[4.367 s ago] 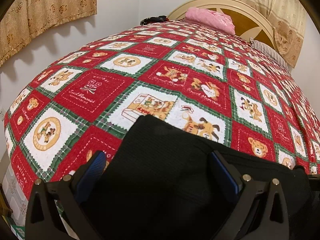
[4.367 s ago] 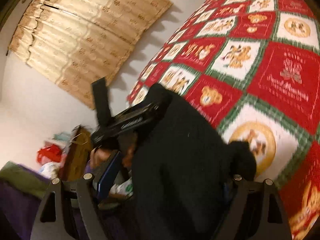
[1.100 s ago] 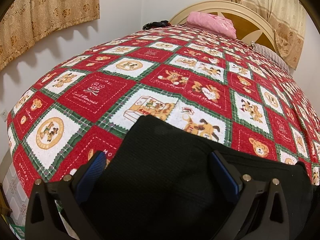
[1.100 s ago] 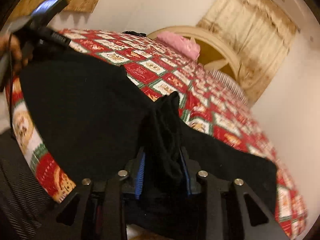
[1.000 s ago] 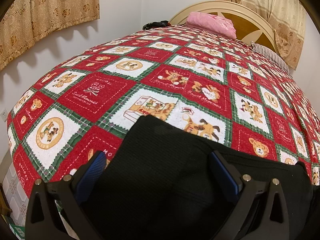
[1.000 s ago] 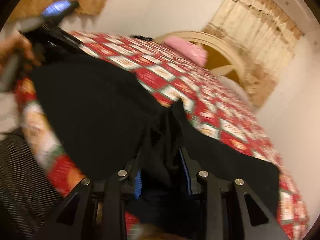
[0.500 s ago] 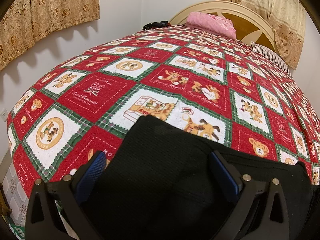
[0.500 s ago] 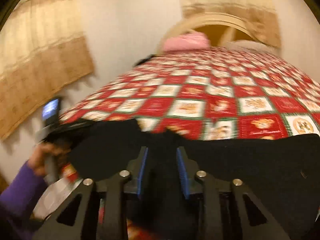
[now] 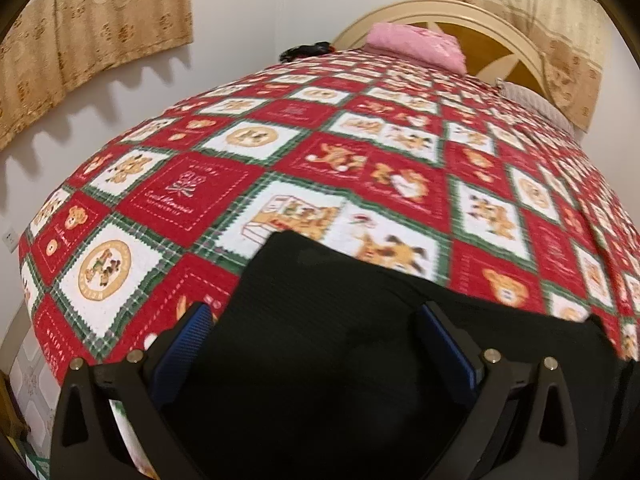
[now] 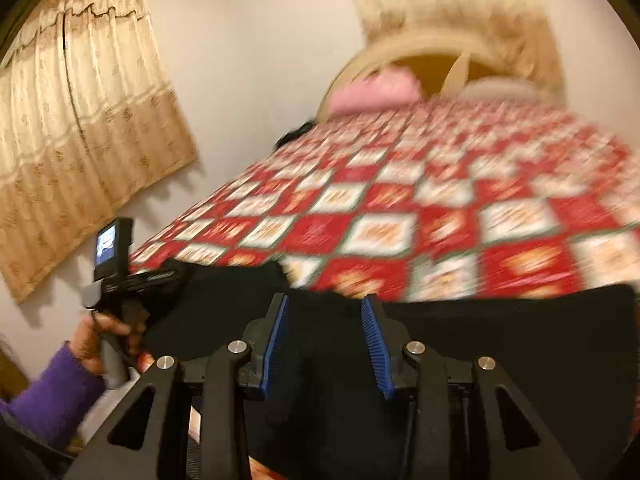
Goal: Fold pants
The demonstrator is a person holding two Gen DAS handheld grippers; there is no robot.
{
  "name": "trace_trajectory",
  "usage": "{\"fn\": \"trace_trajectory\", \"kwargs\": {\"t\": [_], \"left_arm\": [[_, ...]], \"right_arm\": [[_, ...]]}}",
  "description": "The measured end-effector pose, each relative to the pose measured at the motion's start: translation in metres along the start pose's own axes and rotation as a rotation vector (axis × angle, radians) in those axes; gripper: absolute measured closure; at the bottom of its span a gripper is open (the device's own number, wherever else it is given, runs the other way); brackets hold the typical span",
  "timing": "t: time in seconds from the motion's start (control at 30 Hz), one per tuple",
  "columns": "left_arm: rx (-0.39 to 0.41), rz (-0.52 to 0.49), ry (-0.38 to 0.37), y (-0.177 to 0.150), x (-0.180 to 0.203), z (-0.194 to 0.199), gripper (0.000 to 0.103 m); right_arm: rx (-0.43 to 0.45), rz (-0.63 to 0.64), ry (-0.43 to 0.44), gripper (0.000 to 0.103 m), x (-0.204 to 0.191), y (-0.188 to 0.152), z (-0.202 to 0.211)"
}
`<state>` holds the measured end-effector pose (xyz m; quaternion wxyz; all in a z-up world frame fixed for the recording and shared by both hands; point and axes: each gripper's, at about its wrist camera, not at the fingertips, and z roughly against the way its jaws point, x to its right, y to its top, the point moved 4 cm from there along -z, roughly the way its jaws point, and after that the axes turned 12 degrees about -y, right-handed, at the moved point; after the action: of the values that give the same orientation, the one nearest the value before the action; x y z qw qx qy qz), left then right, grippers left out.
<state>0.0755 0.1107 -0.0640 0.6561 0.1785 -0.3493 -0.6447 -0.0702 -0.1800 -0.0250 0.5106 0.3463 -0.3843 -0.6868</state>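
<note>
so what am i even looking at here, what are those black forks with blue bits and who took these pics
No robot here: a person holds a pair of hand-held tongs in each hand, with a camera on each looking along the fingers. One picture is from the left tongs, which stand wide open over black pants. The other is from the right tongs, whose jaws are opening, with pants cloth lying between the blue pads. It also shows the person's left hand gripping the other handle. The pants lie on a red patchwork quilt covering a bed, with a pink pillow at the headboard.

Opening right claw (image 10: 323, 340) over black pants (image 10: 500, 344)
</note>
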Motion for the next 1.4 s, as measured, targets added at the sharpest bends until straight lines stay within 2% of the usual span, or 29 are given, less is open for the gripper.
{"fn": "trace_trajectory", "kwargs": {"t": [0.07,0.2,0.27,0.37,0.43,0.6,0.63,0.67,0.77,0.83,0.9,1.03,1.1,1.17,1.3,1.37,1.4], "left_arm": [[0.046,-0.008,-0.047,0.000,0.015,0.017,0.000],[0.113,-0.119,-0.178,0.002,0.073,0.045,0.000],[0.103,-0.210,-0.297,-0.004,0.116,0.053,0.000],[0.074,-0.300,-0.382,-0.020,0.165,0.055,0.000],[0.019,-0.367,-0.447,-0.039,0.199,0.050,0.000],[-0.051,-0.450,-0.529,-0.081,0.247,0.046,0.000],[-0.055,-0.468,-0.525,-0.087,0.252,0.045,0.000],[-0.076,-0.500,-0.487,-0.096,0.256,0.038,0.000],[-0.137,-0.524,-0.409,-0.114,0.248,0.023,0.000],[-0.078,-0.538,-0.437,-0.118,0.243,0.027,0.000],[-0.076,-0.570,-0.437,-0.119,0.243,0.031,0.000],[-0.079,-0.501,-0.469,-0.105,0.222,0.041,0.000],[-0.041,-0.404,-0.465,-0.087,0.190,0.052,0.000],[0.004,-0.303,-0.415,-0.071,0.152,0.060,0.000],[0.149,-0.061,-0.194,-0.039,0.046,0.079,0.000],[0.208,0.078,-0.118,-0.032,0.000,0.085,0.000],[0.211,0.160,-0.110,-0.032,-0.021,0.085,0.000]], "right_arm": [[0.021,0.018,-0.091,0.062,0.025,0.000,0.014],[-0.041,0.000,-0.197,0.062,0.071,-0.012,0.009],[-0.048,-0.032,-0.225,0.062,0.085,-0.018,0.004],[-0.074,-0.065,-0.244,0.062,0.098,-0.026,-0.011],[-0.082,-0.066,-0.253,0.062,0.103,-0.033,-0.013],[-0.063,-0.016,-0.273,0.062,0.098,-0.036,-0.010],[-0.061,-0.018,-0.269,0.062,0.098,-0.037,-0.009],[-0.059,-0.026,-0.258,0.062,0.101,-0.038,-0.009],[-0.058,-0.065,-0.222,0.062,0.108,-0.039,-0.009],[-0.058,-0.088,-0.210,0.062,0.110,-0.039,-0.009],[-0.056,-0.095,-0.214,0.062,0.110,-0.039,-0.009],[-0.047,-0.047,-0.253,0.062,0.102,-0.038,-0.008],[-0.044,-0.041,-0.261,0.062,0.100,-0.037,-0.007],[-0.045,-0.059,-0.249,0.059,0.101,-0.037,-0.008],[-0.049,-0.076,-0.237,0.059,0.103,-0.036,-0.008],[-0.050,-0.078,-0.236,0.059,0.103,-0.036,-0.008],[-0.049,-0.078,-0.236,0.059,0.103,-0.036,-0.008]]}}
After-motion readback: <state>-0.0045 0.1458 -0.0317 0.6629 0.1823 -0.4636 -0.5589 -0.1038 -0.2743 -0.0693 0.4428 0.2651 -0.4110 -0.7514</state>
